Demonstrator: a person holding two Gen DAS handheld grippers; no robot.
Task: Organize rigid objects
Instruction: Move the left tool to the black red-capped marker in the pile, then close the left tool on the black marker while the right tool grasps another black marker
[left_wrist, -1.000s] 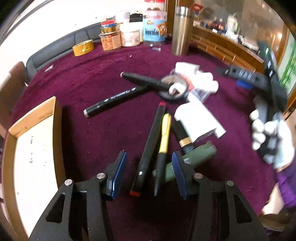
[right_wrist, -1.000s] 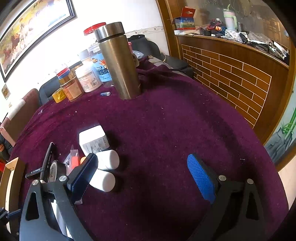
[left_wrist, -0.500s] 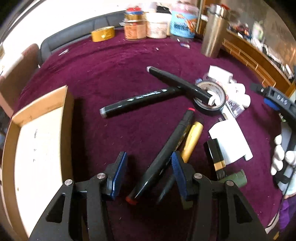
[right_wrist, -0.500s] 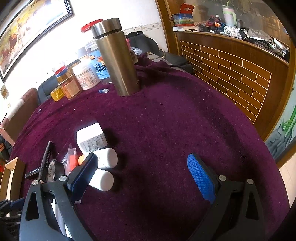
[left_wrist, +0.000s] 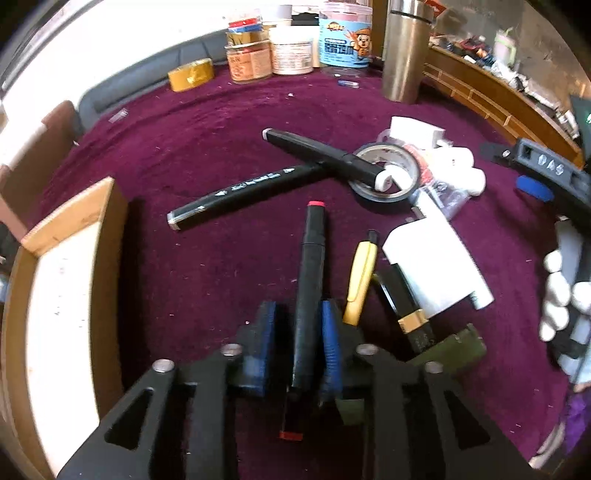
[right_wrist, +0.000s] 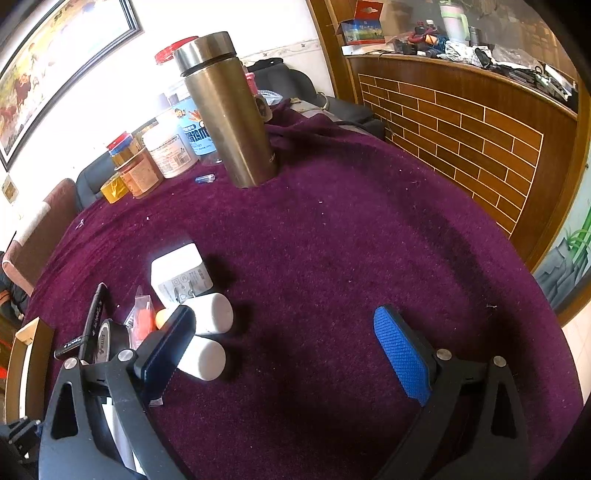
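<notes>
My left gripper (left_wrist: 298, 325) is shut on a black marker with red ends (left_wrist: 309, 273) that lies on the purple cloth. Beside it lie a yellow pen (left_wrist: 362, 273), a black-and-gold tube (left_wrist: 406, 306), a green object (left_wrist: 450, 347) and a white box (left_wrist: 436, 266). Two more black markers (left_wrist: 243, 192) cross near a tape roll (left_wrist: 388, 177). My right gripper (right_wrist: 291, 350) is open and empty above the cloth, with two white cylinders (right_wrist: 207, 354) by its left finger. It also shows at the right edge of the left wrist view (left_wrist: 546, 173).
A wooden tray (left_wrist: 66, 280) stands at the left. A white charger (right_wrist: 181, 273) and orange packets lie near the cylinders. A metal flask (right_wrist: 229, 110), jars (left_wrist: 288, 55) and a yellow tape roll (left_wrist: 190, 75) stand at the back. A brick-patterned counter (right_wrist: 461, 129) borders the right.
My left gripper has closed its fingers on the red-ended marker, which now points straight ahead. The right gripper has barely moved.
</notes>
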